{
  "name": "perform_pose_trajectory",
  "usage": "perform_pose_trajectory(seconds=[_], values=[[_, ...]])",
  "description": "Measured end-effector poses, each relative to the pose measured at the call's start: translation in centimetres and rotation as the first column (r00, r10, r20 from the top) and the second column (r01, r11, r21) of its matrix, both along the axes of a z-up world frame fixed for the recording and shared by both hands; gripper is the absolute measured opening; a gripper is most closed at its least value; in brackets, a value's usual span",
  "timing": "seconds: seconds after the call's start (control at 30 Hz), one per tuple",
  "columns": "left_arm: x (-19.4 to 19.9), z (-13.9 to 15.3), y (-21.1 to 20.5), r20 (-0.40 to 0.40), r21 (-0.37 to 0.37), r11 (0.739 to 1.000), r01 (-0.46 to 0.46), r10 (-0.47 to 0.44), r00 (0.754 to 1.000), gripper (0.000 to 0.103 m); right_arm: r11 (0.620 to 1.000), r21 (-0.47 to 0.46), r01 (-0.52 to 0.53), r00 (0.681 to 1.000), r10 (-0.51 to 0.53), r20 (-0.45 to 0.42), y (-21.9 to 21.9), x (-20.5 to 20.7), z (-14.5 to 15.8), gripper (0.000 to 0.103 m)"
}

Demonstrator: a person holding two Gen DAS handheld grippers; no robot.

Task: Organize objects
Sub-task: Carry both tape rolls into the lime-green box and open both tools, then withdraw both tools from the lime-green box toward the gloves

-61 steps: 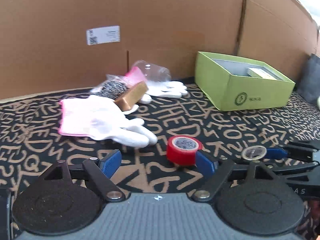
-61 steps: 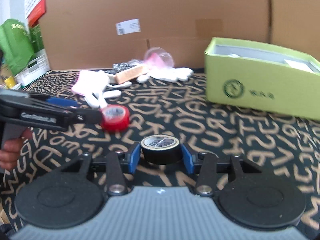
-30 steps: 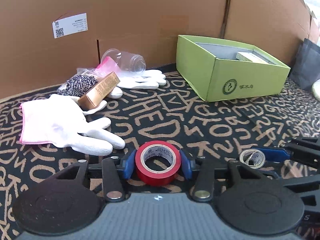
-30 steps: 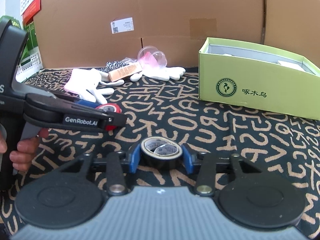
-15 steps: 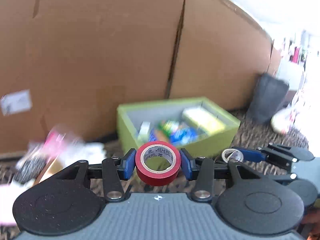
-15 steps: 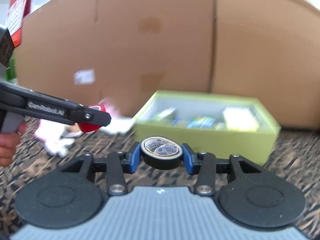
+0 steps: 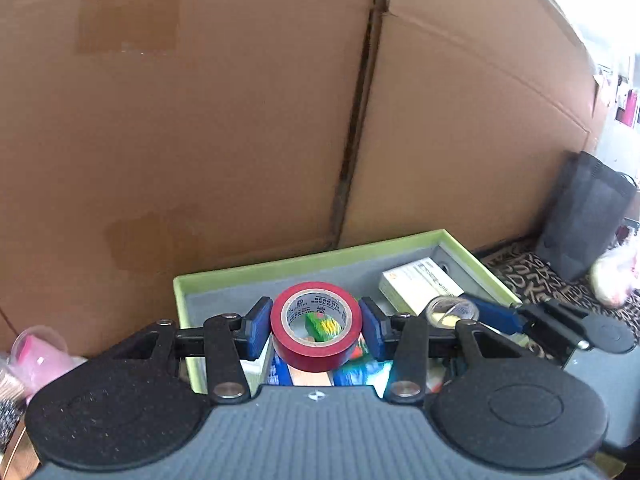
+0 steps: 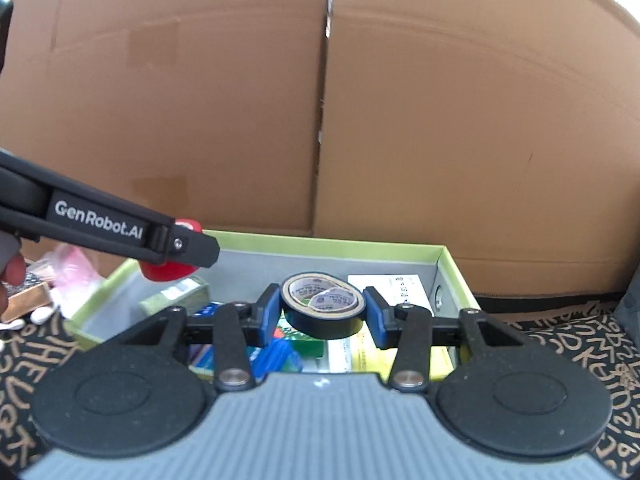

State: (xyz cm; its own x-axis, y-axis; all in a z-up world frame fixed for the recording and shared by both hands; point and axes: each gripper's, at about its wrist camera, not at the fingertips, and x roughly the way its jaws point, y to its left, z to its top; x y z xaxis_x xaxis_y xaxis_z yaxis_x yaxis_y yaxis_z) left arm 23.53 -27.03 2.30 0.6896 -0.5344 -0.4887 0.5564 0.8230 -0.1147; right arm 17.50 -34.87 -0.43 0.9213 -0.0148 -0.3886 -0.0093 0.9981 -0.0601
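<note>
Left wrist view shows the left claw (image 7: 316, 330) holding a red roll of plastic tape (image 7: 316, 326) by its sides, and it now hangs over the open lime-green cardboard box (image 7: 182, 304). One second ago this same roll was low over the black table cloth with tan letters (image 8: 576, 344); now the cloth is seen only at the edges and the grey inside of the box fills the middle. Right wrist view tells the same of the right claw (image 8: 323, 314): its blue pads press on a black roll of tape (image 8: 323, 310), carried from the table to above the box. So I judge that the carrying step is almost finished and only the release is left for both rolls.

For room, the box already holds a white flat carton (image 8: 390, 286) at the far right, and green and blue packets (image 8: 280, 352) near the front wall. The bare grey floor at the far left of the box looks the most free place. Both claws are close beside each other, the left one reaching in front of the right camera, so they may knock together. A brown cardboard wall (image 7: 200, 120) stands just behind the box and limits any movement further forward.
</note>
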Motion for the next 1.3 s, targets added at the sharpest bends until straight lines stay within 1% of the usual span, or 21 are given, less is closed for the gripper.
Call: perform_pose_trajectory(seconds=[0.03, 0.07, 0.1, 0.13, 0.17, 0.2, 0.23, 0.27, 0.3, 0.37, 0.47, 0.57, 0.63, 0.73, 0.83, 0.97, 1.07, 1.13, 1.2, 1.23, 1.3], values=[[0.1, -0.1, 0.1, 0.007, -0.021, 1.0, 0.001, -0.001, 1.0, 0.058, 1.0, 0.0, -0.007, 1.0, 0.007, -0.003, -0.8, 0.2, -0.4, 0.051], [0.1, -0.1, 0.6, 0.001, -0.04, 0.999, -0.002, 0.002, 1.0, 0.081, 1.0, -0.003, 0.013, 1.0, -0.013, -0.007, -0.9, 0.1, -0.6, 0.067], [0.1, -0.1, 1.1, -0.014, -0.055, 0.998, -0.026, 0.025, 1.0, 0.089, 0.999, -0.003, 0.039, 0.999, -0.039, 0.008, -1.0, -0.4, -0.6, 0.075], [-0.3, -0.1, 2.0, -0.011, -0.082, 0.995, -0.052, 0.052, 0.999, 0.091, 0.999, 0.002, 0.048, 0.998, -0.048, 0.04, -1.1, -1.4, -0.6, 0.077], [-1.0, -0.2, 2.8, 0.003, -0.104, 0.993, -0.054, 0.054, 0.999, 0.091, 0.999, 0.014, 0.048, 0.996, -0.049, 0.071, -1.1, -2.7, -0.6, 0.083], [-1.7, -0.2, 3.5, 0.016, -0.11, 0.993, -0.041, 0.043, 0.999, 0.091, 0.998, 0.027, 0.05, 0.994, -0.052, 0.097, -1.2, -4.1, -0.6, 0.089], [-2.7, -0.3, 4.5, 0.029, -0.118, 0.992, -0.039, 0.043, 0.999, 0.091, 0.998, 0.04, 0.052, 0.99, -0.056, 0.13, -1.1, -5.7, -0.6, 0.092], [-3.7, -0.4, 5.3, 0.04, -0.128, 0.991, -0.051, 0.057, 0.998, 0.091, 0.997, 0.05, 0.051, 0.986, -0.058, 0.159, -0.9, -7.3, -0.8, 0.099], [-4.7, -0.5, 6.2, 0.046, -0.138, 0.989, -0.061, 0.068, 0.997, 0.091, 0.997, 0.06, 0.048, 0.981, -0.058, 0.184, -0.6, -8.7, -0.9, 0.102], [-7.0, -1.0, 7.9, 0.042, -0.156, 0.986, -0.065, 0.073, 0.996, 0.091, 0.997, 0.072, 0.033, 0.977, -0.048, 0.207, 0.2, -11.1, -1.3, 0.103], [-9.9, -1.8, 10.2, 0.014, -0.17, 0.982, -0.088, 0.092, 0.996, 0.091, 0.995, 0.099, -0.008, 0.978, -0.012, 0.207, 1.8, -13.3, -1.8, 0.103], [-12.8, -2.7, 13.3, 0.012, -0.149, 0.978, -0.148, 0.151, 0.988, 0.091, 0.991, 0.127, -0.052, 0.983, 0.028, 0.184, 3.4, -14.3, -2.4, 0.103], [-14.5, -3.4, 15.0, 0.019, -0.122, 0.974, -0.192, 0.196, 0.98, 0.091, 0.986, 0.141, -0.089, 0.985, 0.067, 0.158, 4.5, -14.7, -2.8, 0.103], [-15.9, -4.2, 18.0, 0.003, -0.079, 0.958, -0.274, 0.275, 0.961, 0.091, 0.977, 0.16, -0.142, 0.986, 0.125, 0.113, 6.4, -15.6, -3.1, 0.103], [-16.6, -5.1, 21.5, -0.023, -0.05, 0.925, -0.378, 0.377, 0.926, 0.091, 0.966, 0.179, -0.188, 0.981, 0.177, 0.073, 8.4, -15.5, -4.0, 0.103], [-15.3, -6.1, 25.3, -0.047, -0.017, 0.869, -0.494, 0.493, 0.869, 0.091, 0.949, 0.206, -0.239, 0.971, 0.239, 0.027, 10.4, -15.8, -4.5, 0.103], [-13.1, -6.9, 27.3, -0.056, 0.009, 0.835, -0.55, 0.55, 0.833, 0.091, 0.946, 0.188, -0.264, 0.964, 0.267, 0.01, 12.0, -16.4, -4.3, 0.103], [-11.2, -7.6, 28.0, -0.091, 0.029, 0.82, -0.571, 0.571, 0.816, 0.091, 0.945, 0.183, -0.271, 0.961, 0.276, -0.002, 12.8, -16.4, -4.4, 0.103], [-9.5, -8.1, 28.0, -0.136, 0.02, 0.826, -0.564, 0.561, 0.817, 0.091, 0.943, 0.186, -0.277, 0.959, 0.284, -0.014, 13.3, -16.2, -4.3, 0.103], [-8.8, -8.3, 27.8, -0.158, 0.011, 0.834, -0.552, 0.547, 0.822, 0.091, 0.942, 0.187, -0.279, 0.957, 0.288, -0.022, 13.5, -15.8, -4.4, 0.103], [-7.7, -8.6, 27.4, -0.177, 0.002, 0.859, -0.512, 0.504, 0.845, 0.091, 0.942, 0.181, -0.281, 0.956, 0.292, -0.035, 14.1, -15.7, -4.3, 0.103]])
